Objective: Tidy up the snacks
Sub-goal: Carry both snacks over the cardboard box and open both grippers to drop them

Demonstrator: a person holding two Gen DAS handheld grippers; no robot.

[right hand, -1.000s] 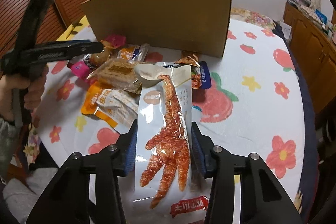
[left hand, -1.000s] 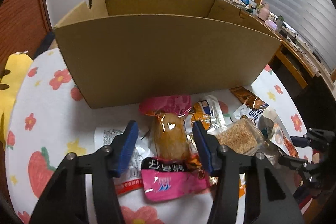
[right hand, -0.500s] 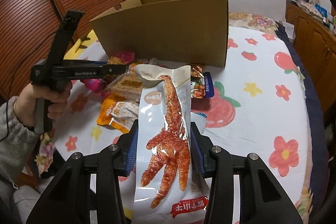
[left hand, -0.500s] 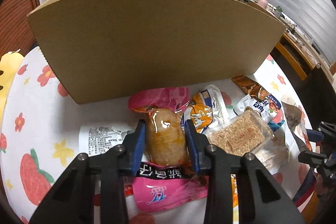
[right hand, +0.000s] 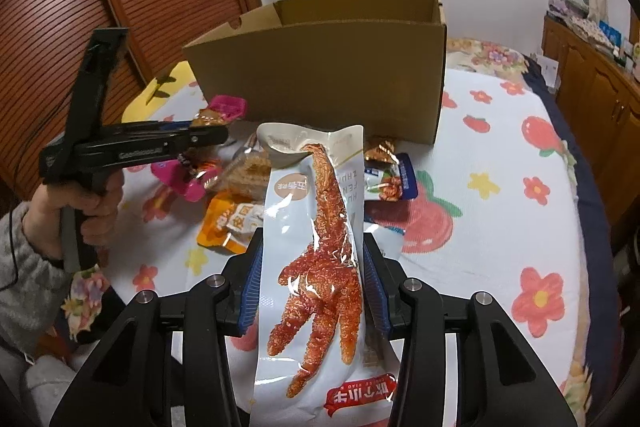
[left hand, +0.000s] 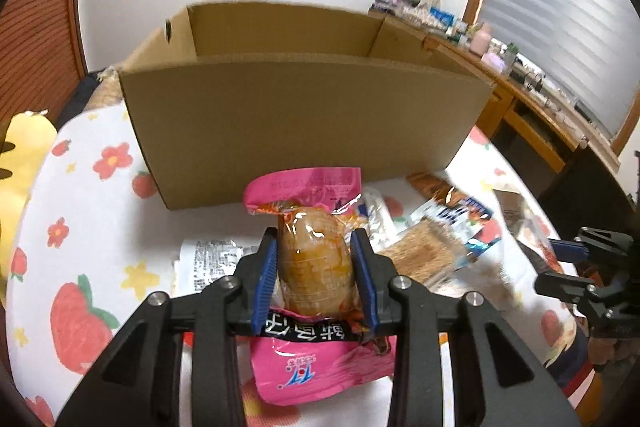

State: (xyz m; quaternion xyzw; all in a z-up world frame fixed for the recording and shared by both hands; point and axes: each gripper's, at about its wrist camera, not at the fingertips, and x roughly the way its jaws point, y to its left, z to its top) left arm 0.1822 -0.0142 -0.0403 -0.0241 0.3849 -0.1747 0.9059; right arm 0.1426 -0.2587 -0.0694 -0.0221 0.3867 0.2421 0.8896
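Observation:
My left gripper (left hand: pixel 314 259) is shut on a pink snack packet (left hand: pixel 310 259) with a brown piece of meat inside, held above the table in front of the open cardboard box (left hand: pixel 296 115). My right gripper (right hand: pixel 312 275) is shut on a white chicken-foot packet (right hand: pixel 316 259), held up in the air before the same box (right hand: pixel 320 67). The left gripper and its pink packet (right hand: pixel 224 107) also show in the right wrist view, near the box's left corner. The right gripper shows at the right edge of the left wrist view (left hand: pixel 568 251).
Loose snacks lie on the flower-print tablecloth (right hand: pixel 500 187): a brown bar packet (left hand: pixel 420 255), an orange packet (right hand: pixel 232 223), a blue-edged packet (right hand: pixel 394 179), a white printed packet (left hand: pixel 208 263). A wooden sideboard (left hand: pixel 532 107) stands to the right.
The left gripper closed on the pink packet and lifted it off the table. The right gripper rose higher with the chicken-foot packet.

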